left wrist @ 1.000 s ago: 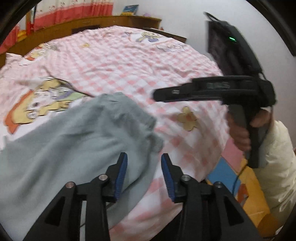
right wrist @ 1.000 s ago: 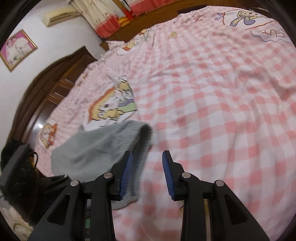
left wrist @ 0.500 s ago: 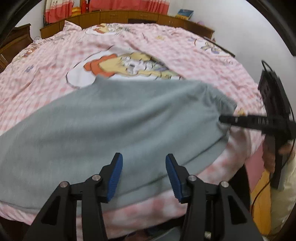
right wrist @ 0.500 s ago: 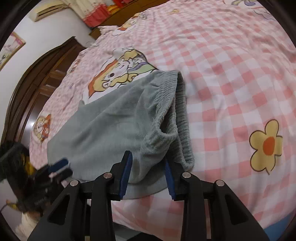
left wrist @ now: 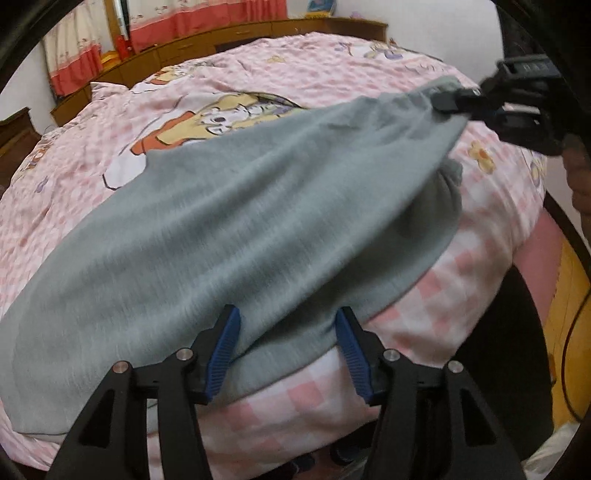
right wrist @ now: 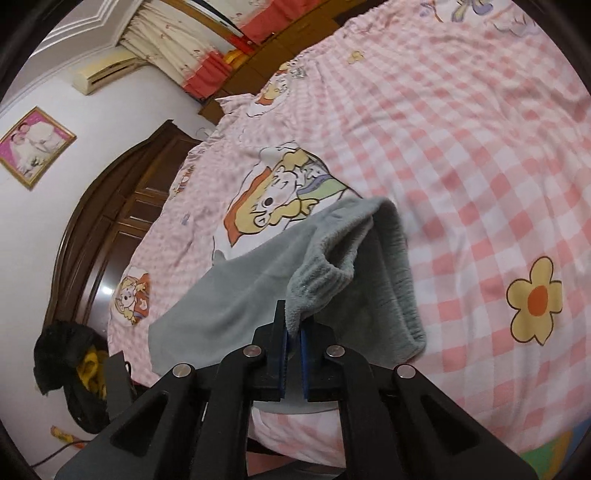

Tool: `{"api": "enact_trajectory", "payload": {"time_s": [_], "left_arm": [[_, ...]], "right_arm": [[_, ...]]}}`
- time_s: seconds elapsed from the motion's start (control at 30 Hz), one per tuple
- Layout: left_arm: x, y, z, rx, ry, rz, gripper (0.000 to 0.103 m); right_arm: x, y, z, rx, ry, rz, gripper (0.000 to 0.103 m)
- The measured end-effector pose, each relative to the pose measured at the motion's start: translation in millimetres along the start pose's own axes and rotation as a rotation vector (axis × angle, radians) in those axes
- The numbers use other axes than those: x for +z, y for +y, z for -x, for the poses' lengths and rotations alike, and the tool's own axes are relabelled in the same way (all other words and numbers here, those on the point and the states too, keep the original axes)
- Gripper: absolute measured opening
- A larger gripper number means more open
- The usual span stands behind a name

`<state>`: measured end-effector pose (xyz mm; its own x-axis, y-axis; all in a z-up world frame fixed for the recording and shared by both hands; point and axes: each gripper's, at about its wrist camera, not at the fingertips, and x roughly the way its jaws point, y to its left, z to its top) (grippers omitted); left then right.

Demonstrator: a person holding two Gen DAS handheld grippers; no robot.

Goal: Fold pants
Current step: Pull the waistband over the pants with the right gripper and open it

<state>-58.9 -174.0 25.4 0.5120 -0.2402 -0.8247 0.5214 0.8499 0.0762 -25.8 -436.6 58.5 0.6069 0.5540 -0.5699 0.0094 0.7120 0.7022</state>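
Grey fleece pants [left wrist: 229, 229] lie spread along the near edge of the pink checked bed [left wrist: 491, 206]. My left gripper [left wrist: 288, 343] is open, its blue pads straddling the pants' near hem just above the cloth. In the left wrist view my right gripper [left wrist: 458, 101] shows at the upper right, clamped on the waistband corner. The right wrist view shows that same gripper [right wrist: 293, 332] shut on the ribbed waistband [right wrist: 317, 284], lifting it off the rest of the pants [right wrist: 229, 306], so the fleece inside faces up.
A bedsheet [right wrist: 480, 147] with cartoon prints covers the bed. A dark wooden headboard [right wrist: 99, 236] stands at the left, with a black bag [right wrist: 62, 354] on the floor below. A wooden ledge and red curtains [left wrist: 207, 18] run along the far wall. Coloured floor mats [left wrist: 572, 280] lie at the right.
My right gripper has shut on the waistband and raised it. My left gripper has moved in closer over the pants' near hem, still open.
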Motion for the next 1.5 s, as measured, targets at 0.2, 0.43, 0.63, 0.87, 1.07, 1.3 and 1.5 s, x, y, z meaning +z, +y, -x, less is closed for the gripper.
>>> {"api": "enact_trajectory", "payload": {"time_s": [0.2, 0.43, 0.63, 0.87, 1.07, 1.3, 1.5], "left_arm": [[4, 11, 5, 0.059, -0.043, 0.037, 0.058], [9, 26, 15, 0.062, -0.084, 0.114, 0.058], [6, 32, 21, 0.012, -0.052, 0.105, 0.006], [-5, 27, 16, -0.018, 0.016, 0.061, 0.011], [-10, 20, 14, -0.062, 0.072, 0.048, 0.038], [1, 46, 59, -0.165, -0.049, 0.148, 0.057], [17, 68, 43, -0.017, -0.067, 0.228, 0.059]], "right_arm": [[-2, -2, 4, 0.029, -0.010, -0.023, 0.006], [-2, -5, 8, 0.058, -0.021, -0.046, 0.006], [-13, -13, 7, 0.038, -0.008, -0.045, 0.006], [-45, -39, -15, -0.101, 0.061, -0.025, 0.006], [-48, -48, -24, -0.155, 0.076, 0.002, 0.007], [-30, -26, 27, -0.238, 0.024, 0.128, 0.028], [19, -7, -2, -0.277, -0.026, 0.210, 0.042]]}}
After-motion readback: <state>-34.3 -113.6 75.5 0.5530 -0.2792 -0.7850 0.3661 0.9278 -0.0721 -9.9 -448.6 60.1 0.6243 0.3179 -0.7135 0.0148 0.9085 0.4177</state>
